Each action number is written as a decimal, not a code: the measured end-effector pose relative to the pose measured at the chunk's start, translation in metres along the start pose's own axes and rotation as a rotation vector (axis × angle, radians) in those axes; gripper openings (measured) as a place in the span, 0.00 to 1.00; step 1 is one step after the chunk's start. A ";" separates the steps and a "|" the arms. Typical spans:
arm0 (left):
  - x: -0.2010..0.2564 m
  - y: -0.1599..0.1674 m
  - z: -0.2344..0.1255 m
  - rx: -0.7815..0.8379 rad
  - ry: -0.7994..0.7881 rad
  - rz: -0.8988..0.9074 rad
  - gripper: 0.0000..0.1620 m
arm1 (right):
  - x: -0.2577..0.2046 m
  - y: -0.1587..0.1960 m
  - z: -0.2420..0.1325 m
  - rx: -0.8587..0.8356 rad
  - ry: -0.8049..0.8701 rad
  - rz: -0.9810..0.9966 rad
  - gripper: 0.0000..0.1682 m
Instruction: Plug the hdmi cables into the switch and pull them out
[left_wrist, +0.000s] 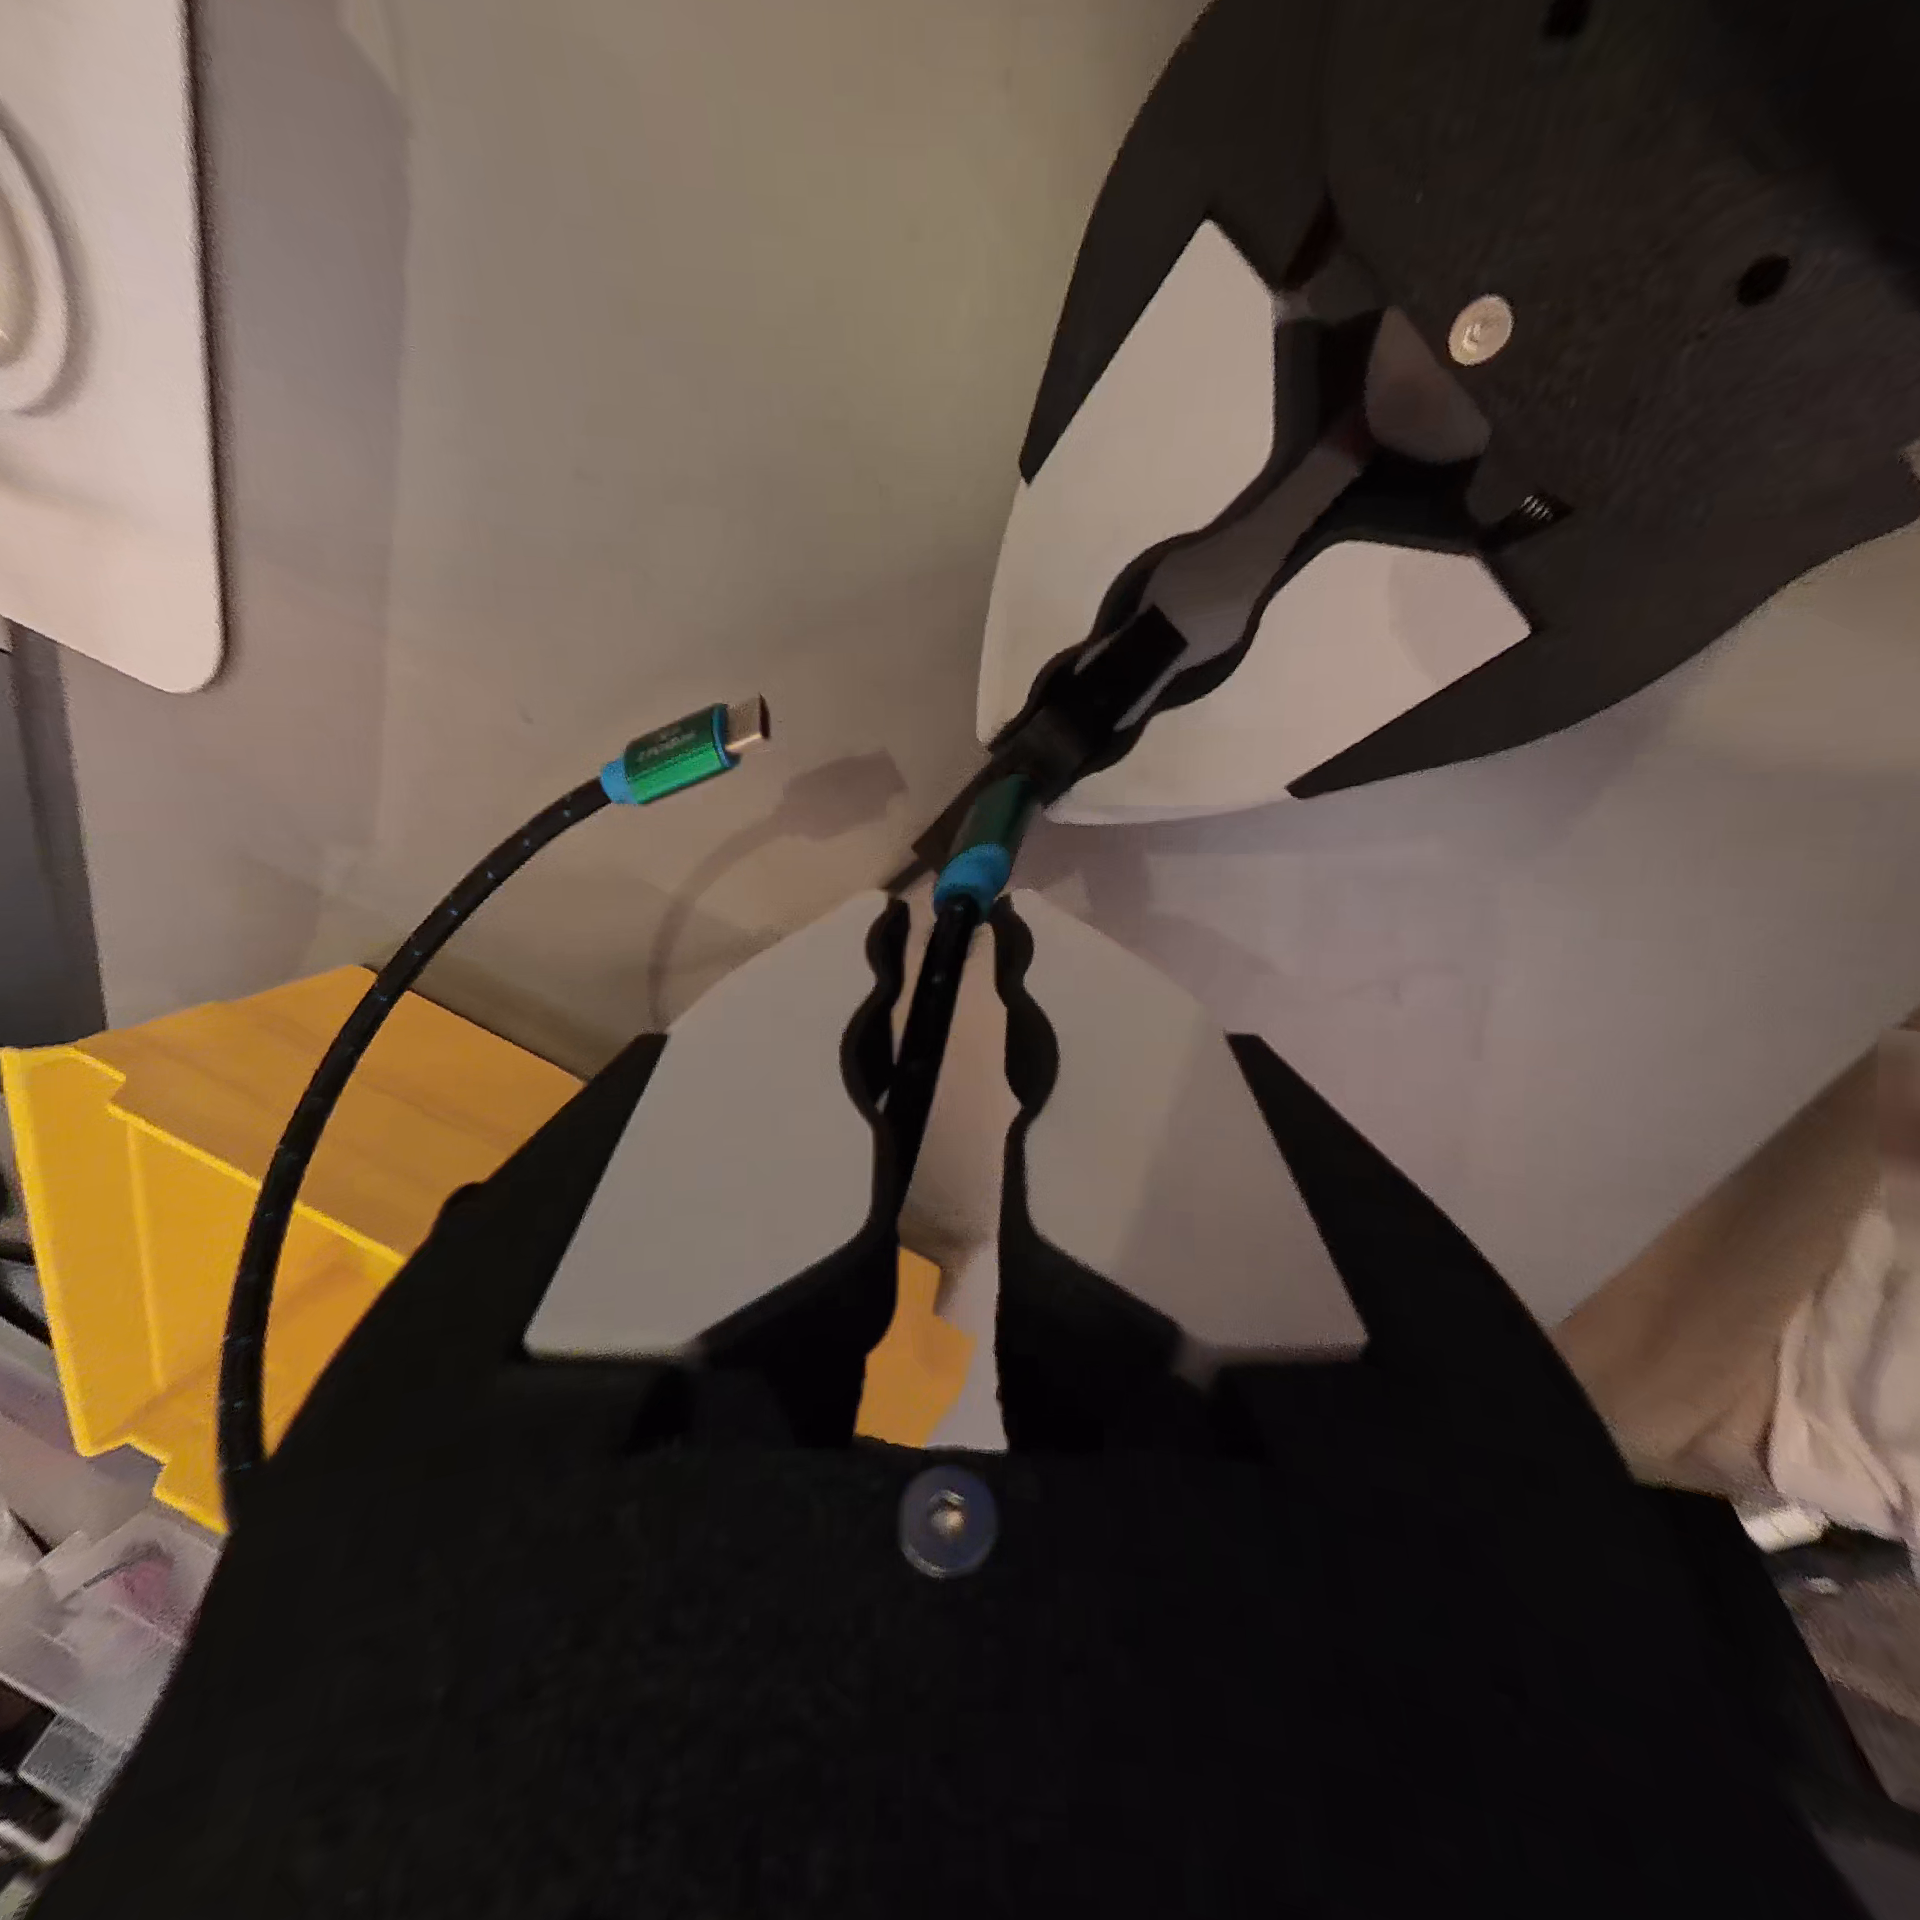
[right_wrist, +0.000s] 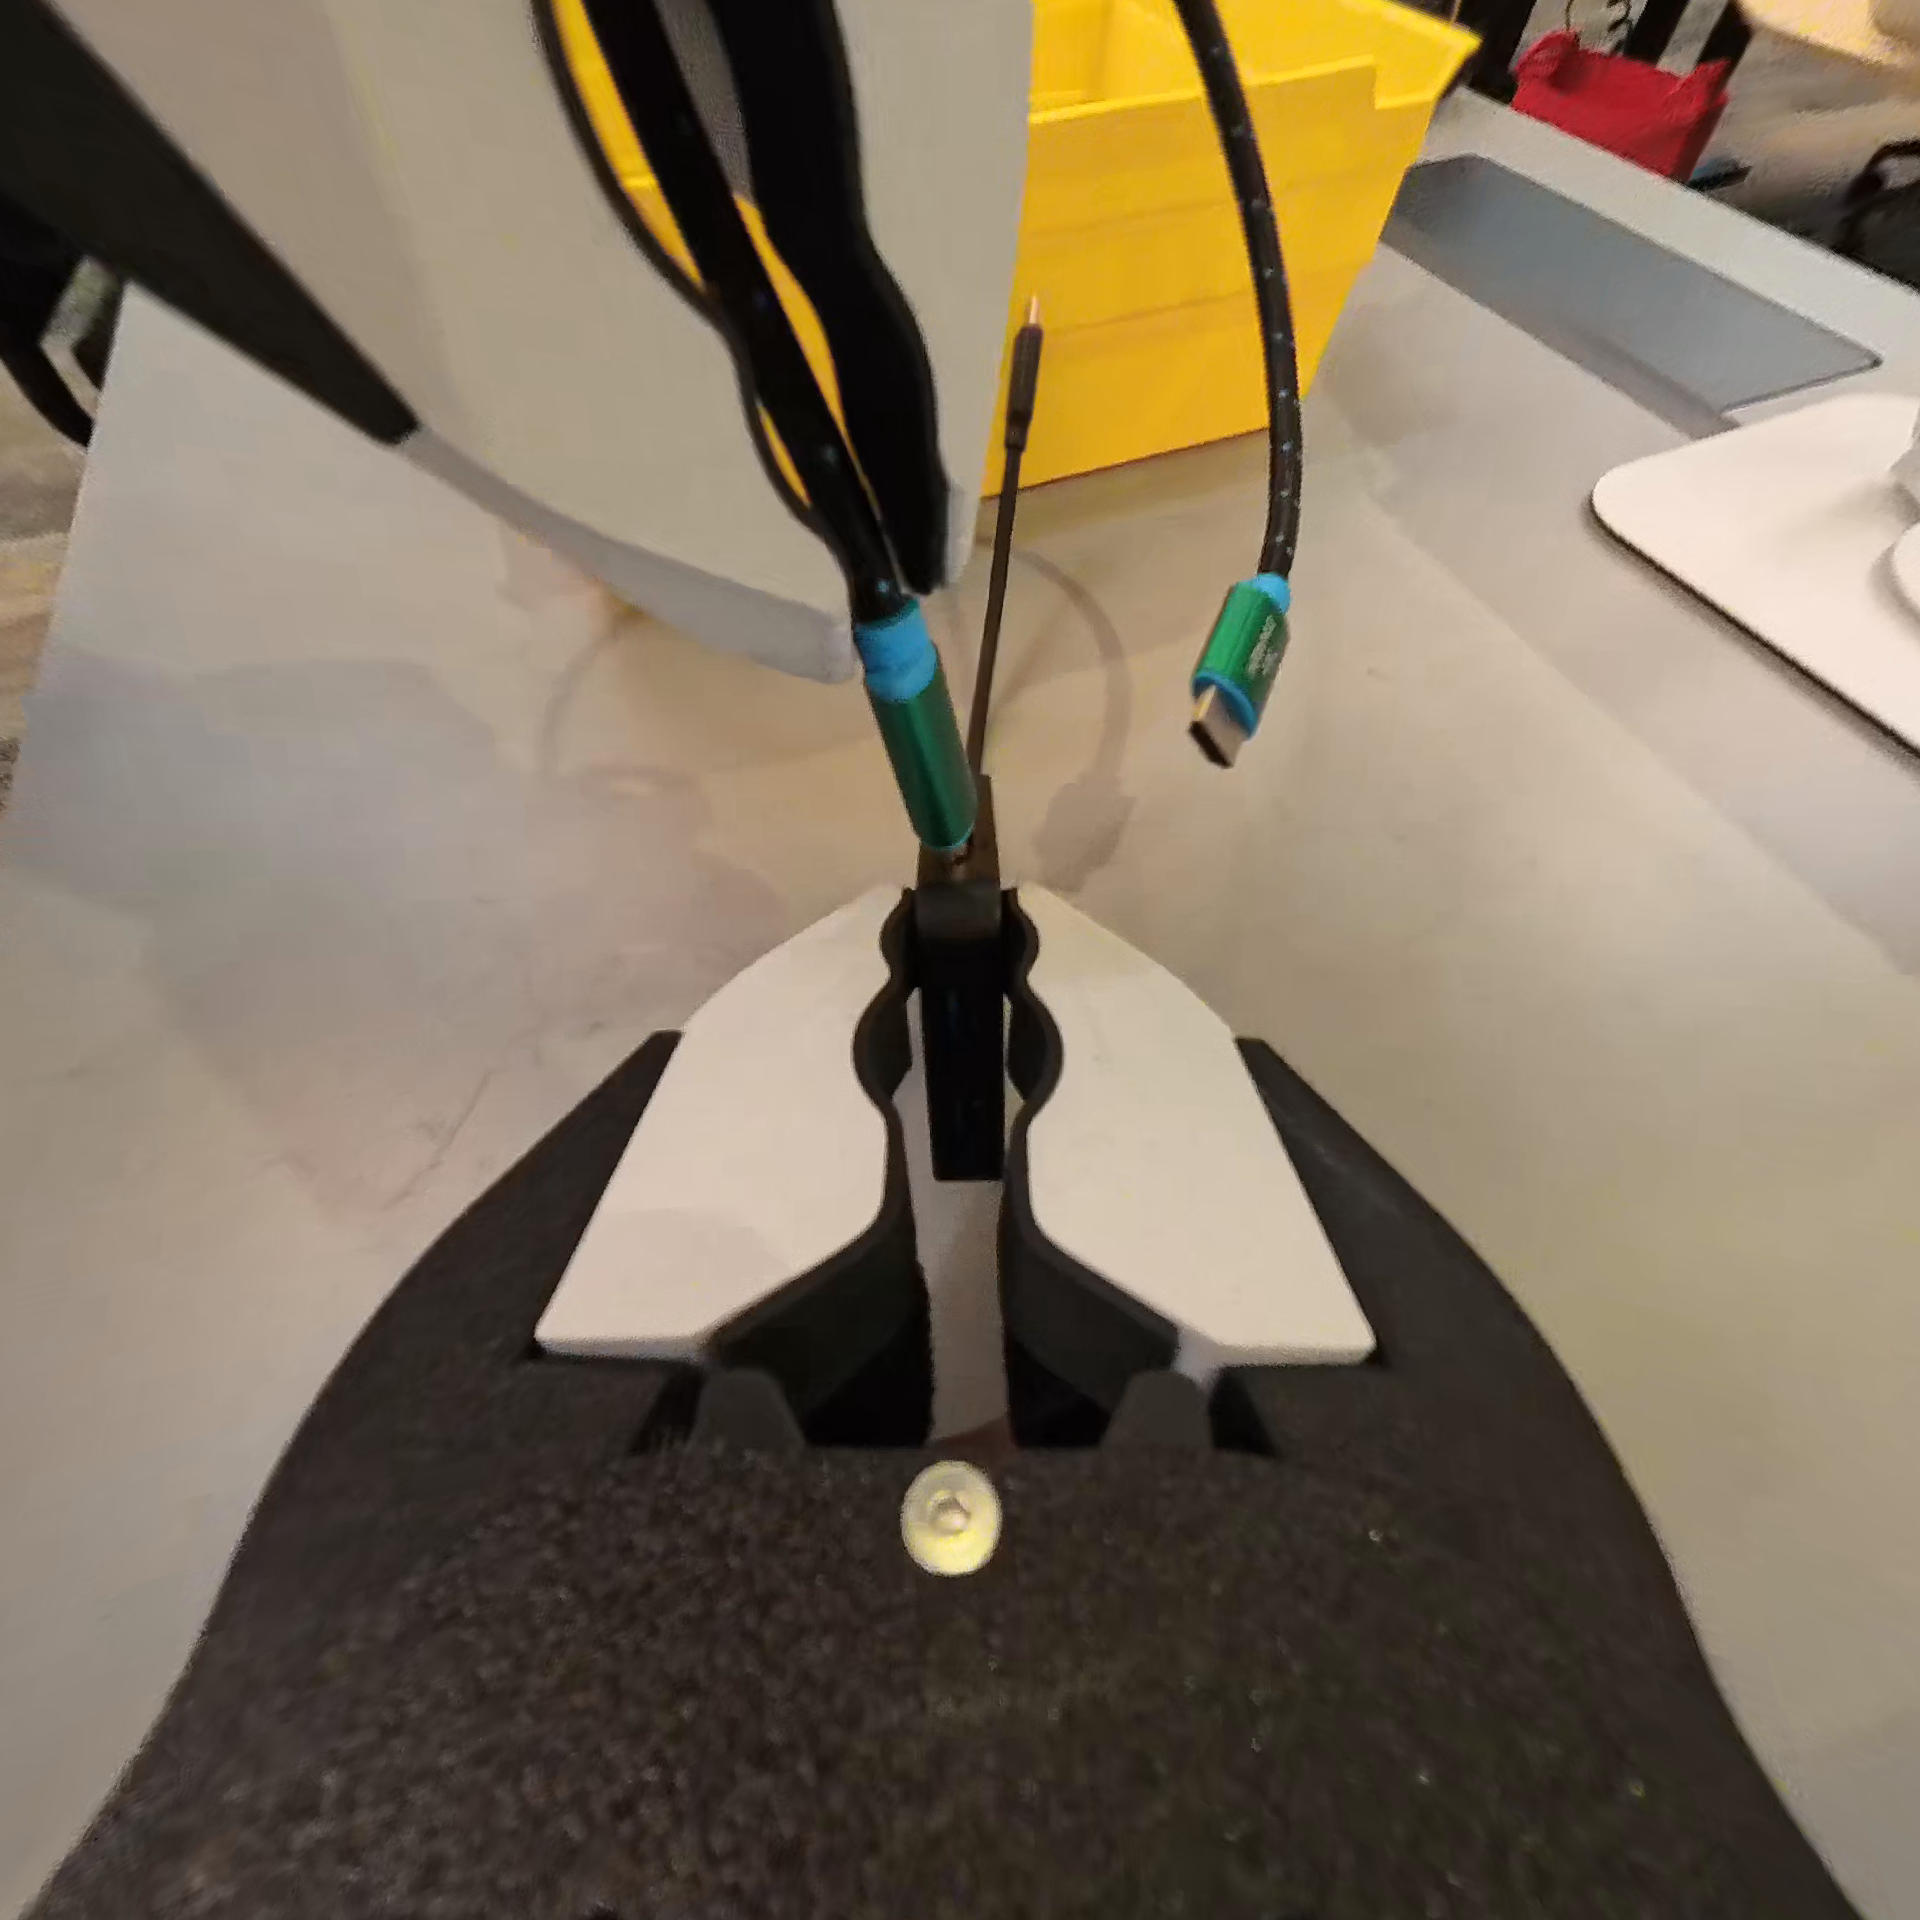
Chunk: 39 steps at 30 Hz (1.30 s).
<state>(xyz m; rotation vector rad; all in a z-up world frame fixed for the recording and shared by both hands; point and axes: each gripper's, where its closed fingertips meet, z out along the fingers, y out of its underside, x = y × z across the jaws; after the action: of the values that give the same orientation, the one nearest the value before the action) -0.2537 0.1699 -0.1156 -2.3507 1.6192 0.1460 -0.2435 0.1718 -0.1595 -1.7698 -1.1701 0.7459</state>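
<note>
We hold a cable in one gripper and a small switch in the other, plug meeting port above the table.

Our left gripper pinches the black braided cable just behind its green plug, whose tip sits at the end of the black switch; we cannot tell how deep it is seated. Our right gripper is pressed together on that switch, holding it off the grey table. The cable loops round, and its free plug hangs in the air to one side, touching nothing. A thin black lead rises from the switch beside the green plug. A yellow bin stands on the table behind the grippers.
</note>
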 end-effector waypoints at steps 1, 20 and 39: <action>-0.002 -0.004 0.002 0.029 -0.018 -0.008 0.13 | 0.001 0.000 0.000 0.000 -0.006 0.022 0.08; -0.011 0.010 -0.014 0.344 -0.100 -0.052 0.00 | 0.023 0.012 -0.001 -0.052 0.034 0.054 0.08; 0.057 0.019 -0.062 1.182 0.436 -0.376 0.21 | -0.005 -0.137 -0.130 0.579 -0.226 0.290 0.08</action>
<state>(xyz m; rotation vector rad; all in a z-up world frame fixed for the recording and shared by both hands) -0.2550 0.0948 -0.0737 -1.6662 0.8841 -1.1291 -0.1938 0.1496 0.0209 -1.3929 -0.7308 1.3344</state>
